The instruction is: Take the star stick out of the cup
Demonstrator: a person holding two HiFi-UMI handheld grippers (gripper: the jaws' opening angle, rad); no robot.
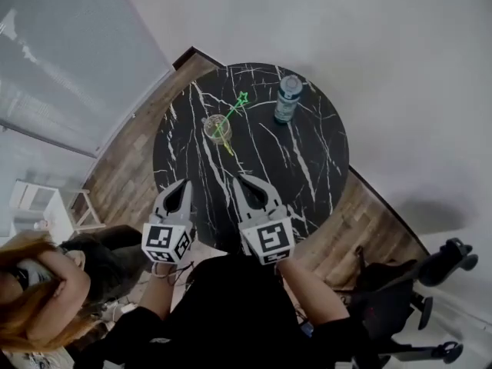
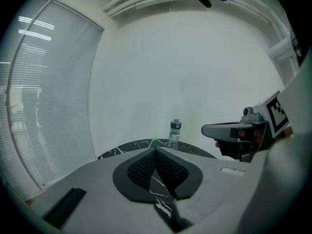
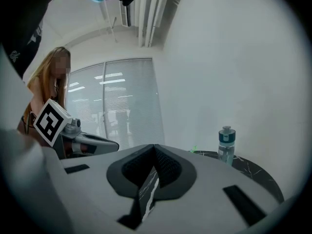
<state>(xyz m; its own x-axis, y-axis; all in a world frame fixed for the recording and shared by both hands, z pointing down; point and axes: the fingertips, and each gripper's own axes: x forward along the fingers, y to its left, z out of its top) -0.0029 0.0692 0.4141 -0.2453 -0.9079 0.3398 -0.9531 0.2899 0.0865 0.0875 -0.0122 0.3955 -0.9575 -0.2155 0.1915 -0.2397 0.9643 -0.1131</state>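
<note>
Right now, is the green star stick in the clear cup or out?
In: the green star stick stands tilted inside the clear cup.

- Head cam: we look steeply down on the round table (image 1: 323,160), whole top in frame, from well above.
- Left gripper view: low behind own jaws, facing across table twd bottle (image 2: 174,133); right gripper (image 2: 207,129) at frame right.
- Right gripper view: same bottle, table edge shared.

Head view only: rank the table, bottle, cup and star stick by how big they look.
1. Table, by far the largest.
2. Bottle.
3. Cup, somewhat smaller than the bottle.
4. Star stick: it runs longer than the cup is wide, but it is so thin that it covers the least area.
</note>
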